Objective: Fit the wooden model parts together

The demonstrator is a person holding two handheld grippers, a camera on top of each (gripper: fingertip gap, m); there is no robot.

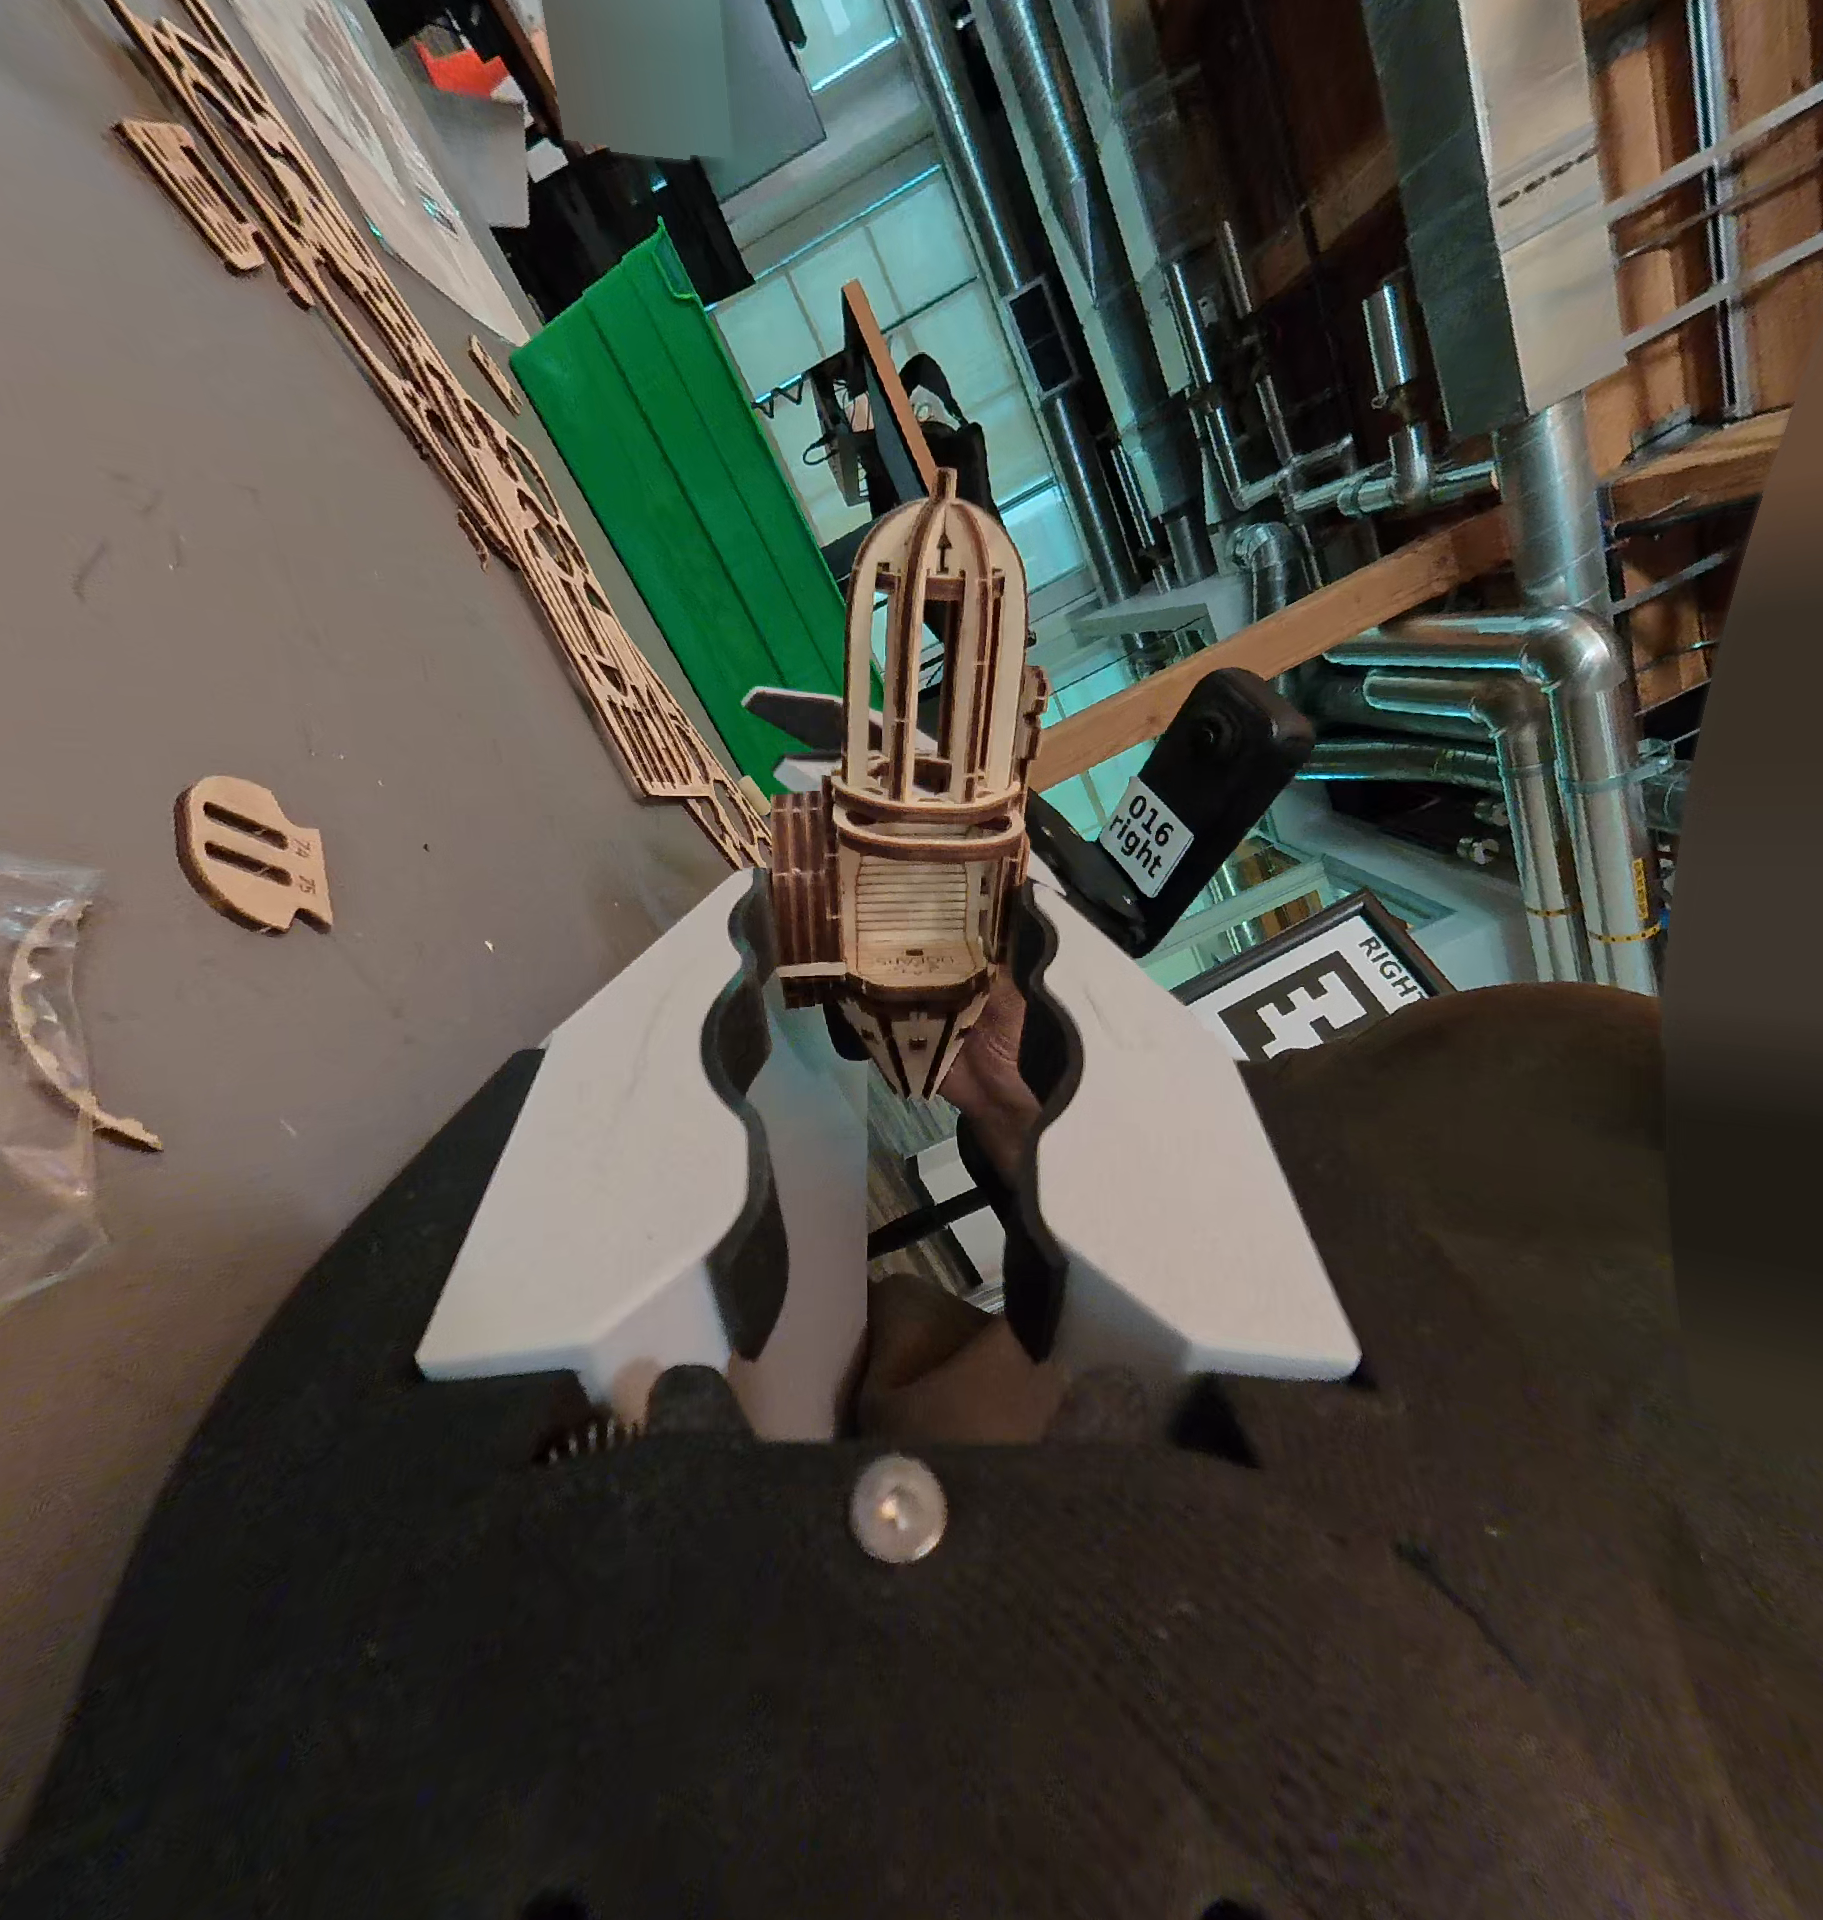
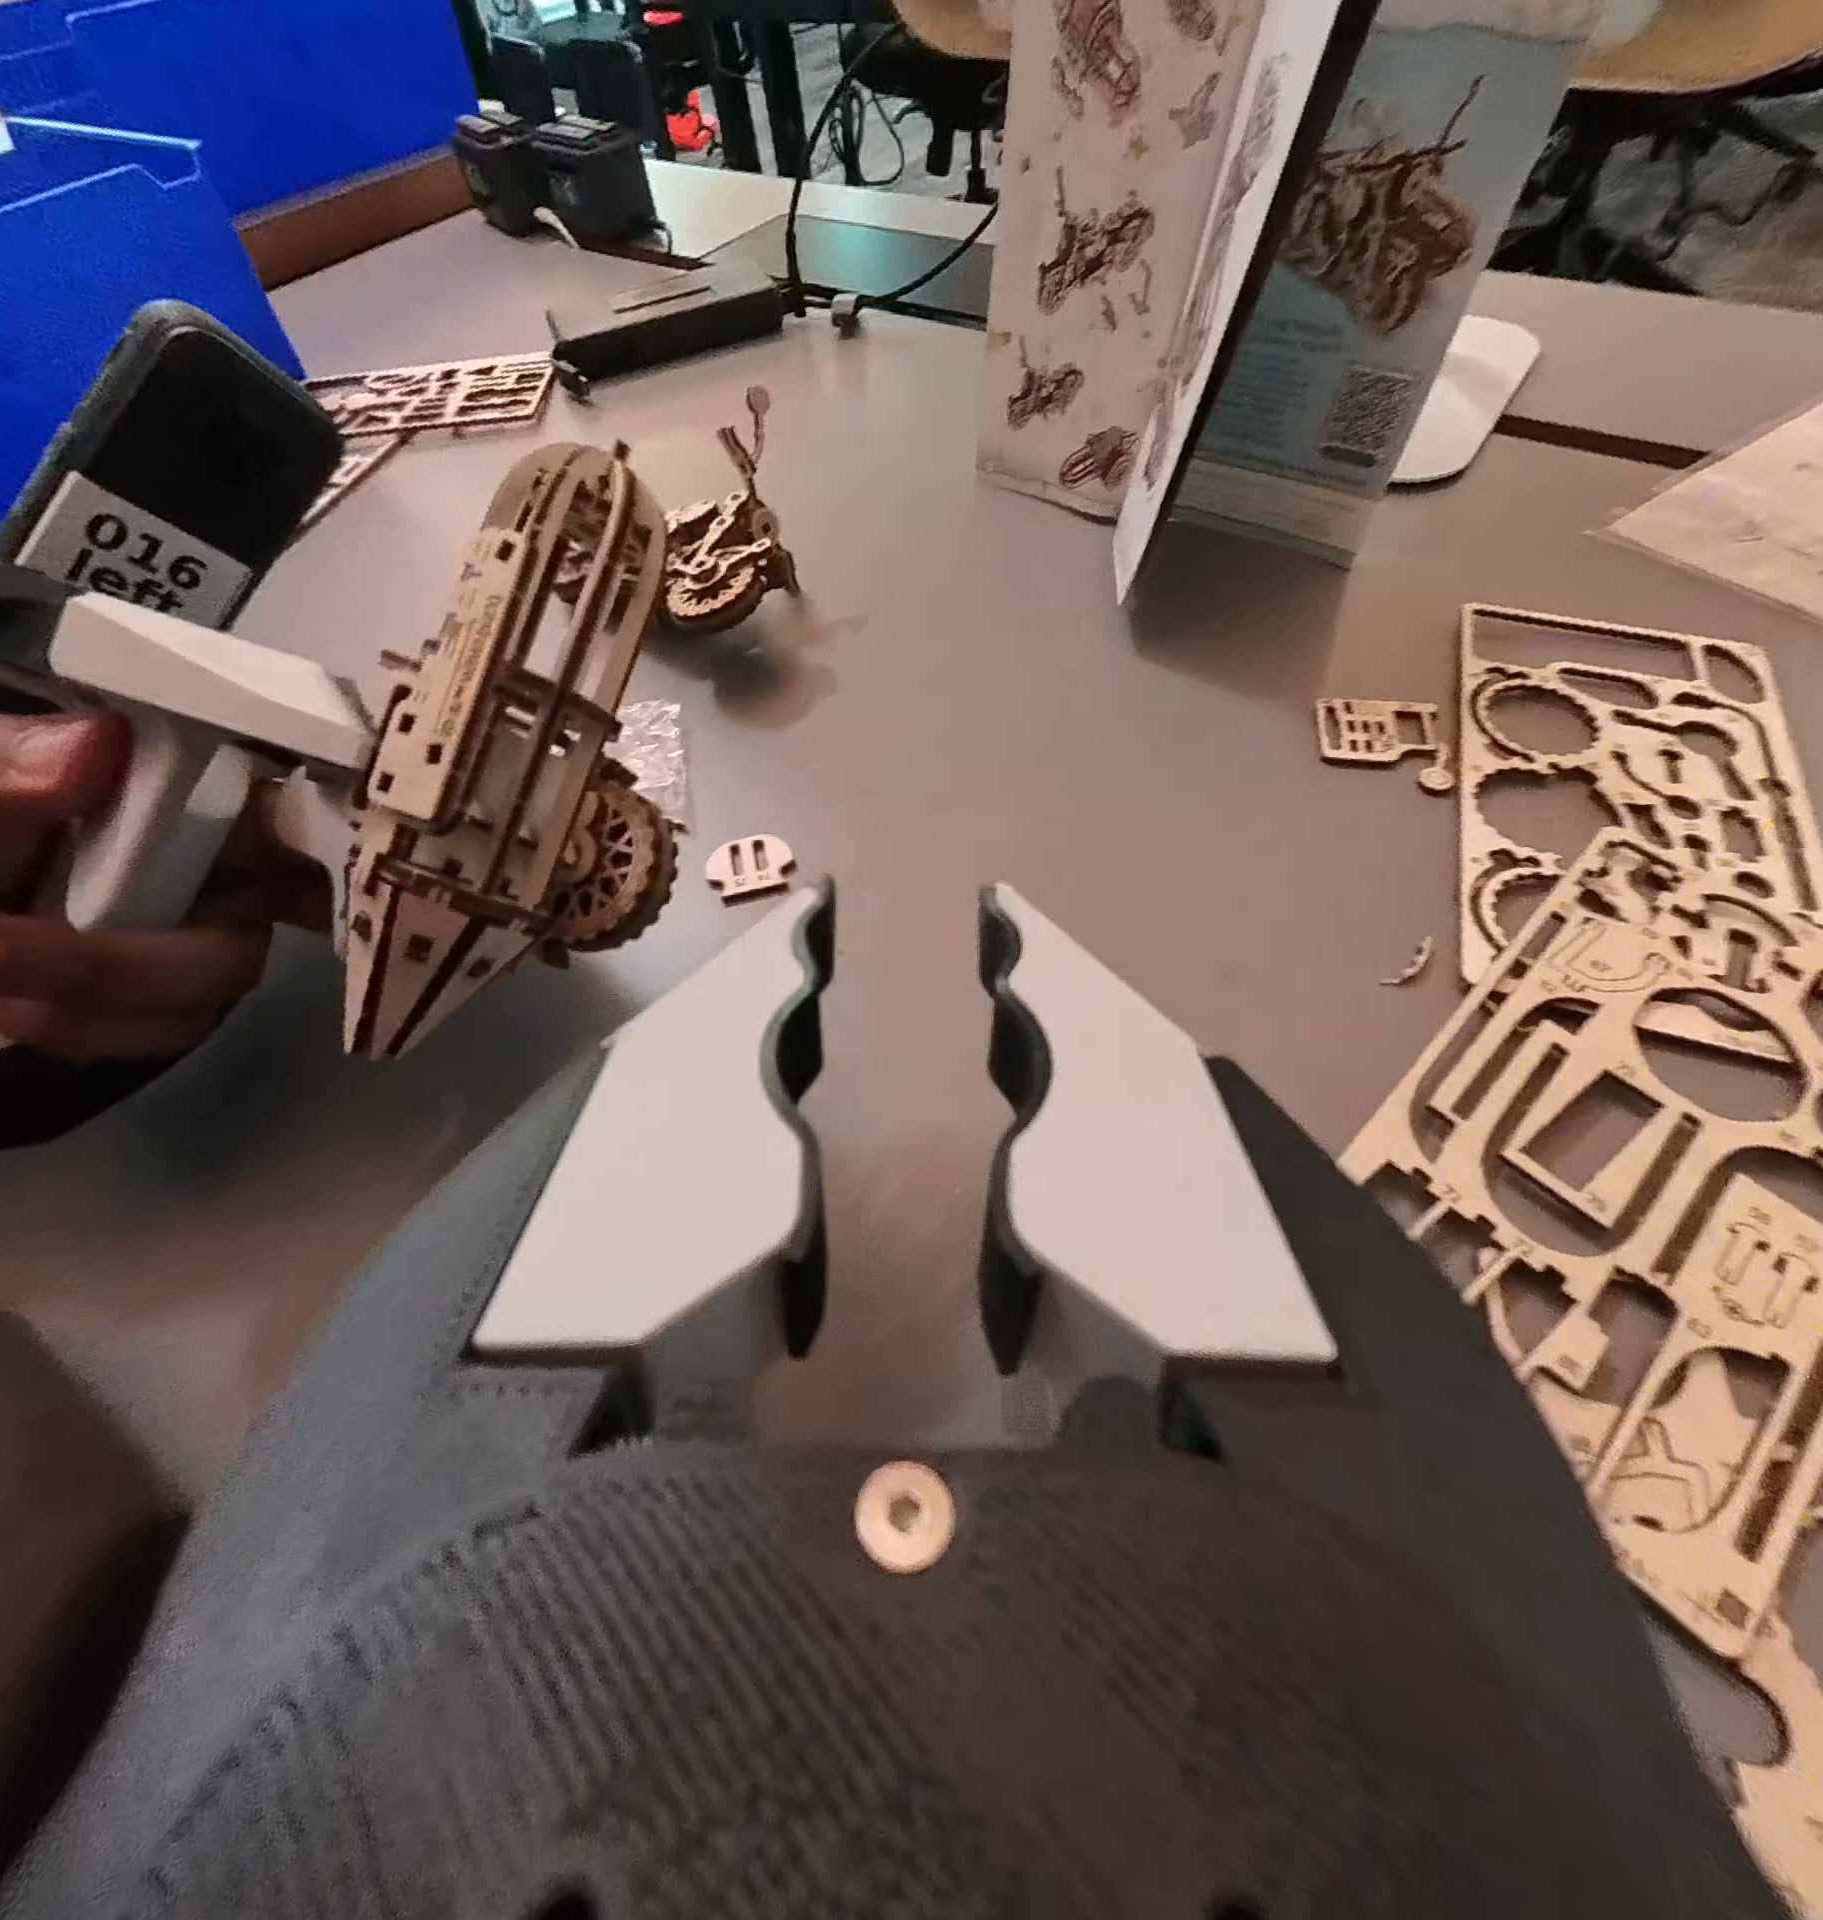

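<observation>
wooden model (image 1: 912, 831), a half-built hull with arched ribs and a gear wheel on its side, sits at the centre of my left wrist view, pinched at its middle by my left claw (image 1: 891, 935); in the right wrist view the same model (image 2: 491, 748) hangs at the left of the frame, lifted off the grey table (image 2: 990, 727); it looks light, stiff and brittle, all thin laser-cut ply, so i judge the thin ribs would snap under a squeeze; the solid deck block is the safe place to hold, and that is where my pads press; my right claw (image 2: 907, 914) is spread and holds nothing, low in the middle of its frame; the small slotted piece (image 2: 749, 864) lies flat on the table just beyond its tips, and it would need a gentle pinch across its edges; clear table lies ahead of the right claw; to the right lie punched-out sheets (image 2: 1613, 935) that i could snag, and at upper middle a small finished model (image 2: 725, 561) and the upright box (image 2: 1250, 312) narrow the room; a crinkled plastic bag (image 1: 13, 1039) lies at the left edge of the left view.
</observation>
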